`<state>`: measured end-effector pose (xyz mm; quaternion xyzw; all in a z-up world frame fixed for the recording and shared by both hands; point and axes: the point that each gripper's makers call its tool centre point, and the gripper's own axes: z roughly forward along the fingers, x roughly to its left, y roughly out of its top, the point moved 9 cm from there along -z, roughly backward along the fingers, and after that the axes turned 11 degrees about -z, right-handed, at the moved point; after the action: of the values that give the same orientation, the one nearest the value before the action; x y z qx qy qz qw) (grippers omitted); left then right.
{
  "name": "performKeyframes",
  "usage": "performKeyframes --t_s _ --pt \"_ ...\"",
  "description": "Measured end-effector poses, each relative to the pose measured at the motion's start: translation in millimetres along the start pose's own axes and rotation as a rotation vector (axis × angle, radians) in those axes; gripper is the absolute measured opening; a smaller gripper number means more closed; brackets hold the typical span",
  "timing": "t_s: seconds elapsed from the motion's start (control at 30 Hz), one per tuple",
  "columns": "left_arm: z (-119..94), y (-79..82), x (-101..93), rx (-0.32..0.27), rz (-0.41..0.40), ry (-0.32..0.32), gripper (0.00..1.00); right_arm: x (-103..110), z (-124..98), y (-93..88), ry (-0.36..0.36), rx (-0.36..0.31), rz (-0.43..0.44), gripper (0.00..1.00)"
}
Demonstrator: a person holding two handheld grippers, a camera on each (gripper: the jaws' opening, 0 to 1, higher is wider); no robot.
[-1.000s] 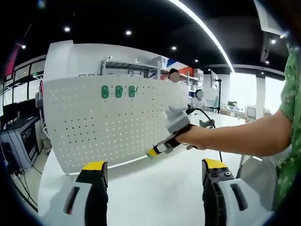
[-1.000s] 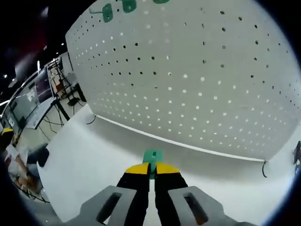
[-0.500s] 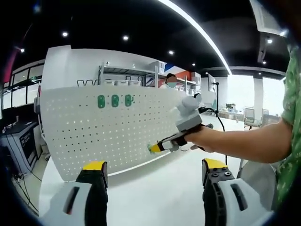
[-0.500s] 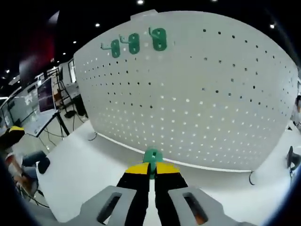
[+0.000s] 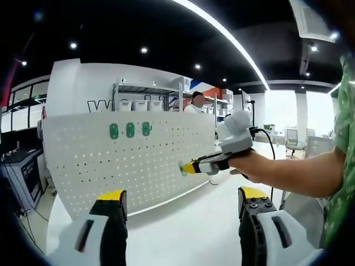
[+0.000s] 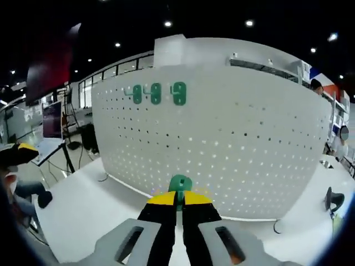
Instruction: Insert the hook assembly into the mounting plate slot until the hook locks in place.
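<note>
My right gripper [image 6: 178, 206] grips the green hook [image 6: 179, 184], short of the pegboard [image 6: 233, 138] bearing three hooks [image 6: 155, 93], insertion pending; left gripper [image 5: 180, 208] jaws released.

Left gripper [image 5: 180, 208]: grey jaw housings, black inner faces, yellow tip caps, dark slots in the grey shells. Right gripper [image 6: 178, 202]: same grey-black-yellow scheme, with a black cable [image 5: 268, 148] trailing off its pale grey body. The person's sleeve [image 5: 341, 138] is green and patterned.
</note>
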<state>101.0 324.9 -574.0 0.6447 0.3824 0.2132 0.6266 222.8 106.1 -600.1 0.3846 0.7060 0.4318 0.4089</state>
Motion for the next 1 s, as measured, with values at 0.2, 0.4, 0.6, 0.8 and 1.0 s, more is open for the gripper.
performKeyframes --t_s 0.2,0.4,0.6,0.8,1.0 --pt "2 6.6 -2.0 -0.017 0.004 -0.005 0.85 -3 -12 10.6 -0.04 -0.071 -0.032 0.01" --pt "4 12.3 -5.3 -0.029 0.01 -0.013 0.85 -6 -22 21.6 -0.074 -0.129 -0.046 0.01" --pt "5 18.0 -8.0 -0.049 0.013 -0.021 0.85 -8 -29 29.5 -0.088 -0.162 -0.055 0.01" --pt "5 23.4 -7.7 -0.075 0.011 -0.014 0.86 -10 -35 40.6 -0.107 -0.207 -0.064 0.01" --pt "6 29.3 -4.4 -0.108 0.004 -0.007 0.86 -10 -36 51.5 -0.127 -0.249 -0.076 0.01"
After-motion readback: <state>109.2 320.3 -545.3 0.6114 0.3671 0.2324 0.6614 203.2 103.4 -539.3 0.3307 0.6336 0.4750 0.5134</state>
